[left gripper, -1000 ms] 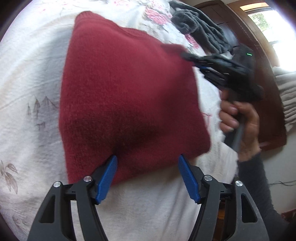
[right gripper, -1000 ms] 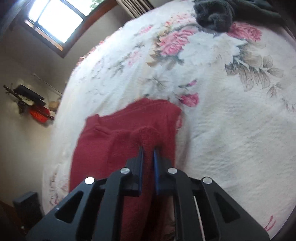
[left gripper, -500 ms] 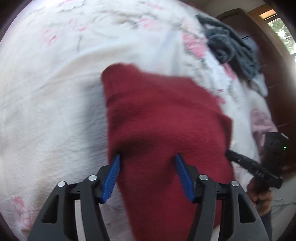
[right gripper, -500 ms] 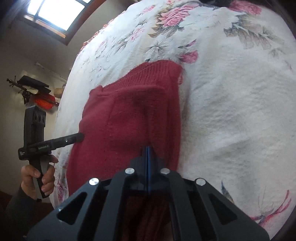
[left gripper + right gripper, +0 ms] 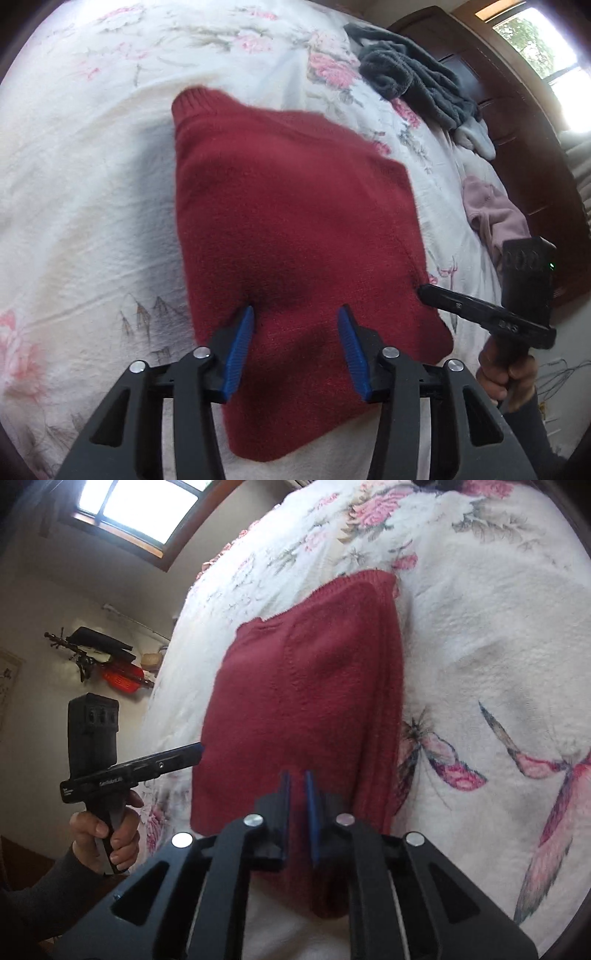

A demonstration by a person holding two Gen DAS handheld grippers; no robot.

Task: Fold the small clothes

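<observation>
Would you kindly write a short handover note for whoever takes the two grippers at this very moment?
Left gripper: open, blue fingers spread over the near edge of the dark red knitted sweater, gripping nothing.
Right gripper: nearly shut with a thin gap, at the sweater's other edge; whether it pinches cloth is unclear.
The sweater lies on the white floral bedspread, folded into a compact block.
Farther up the bed lie a grey fuzzy garment and a pale pink garment, both unfolded.
Left to do: let go, tidy the red fold if needed, then fold the other two.
</observation>
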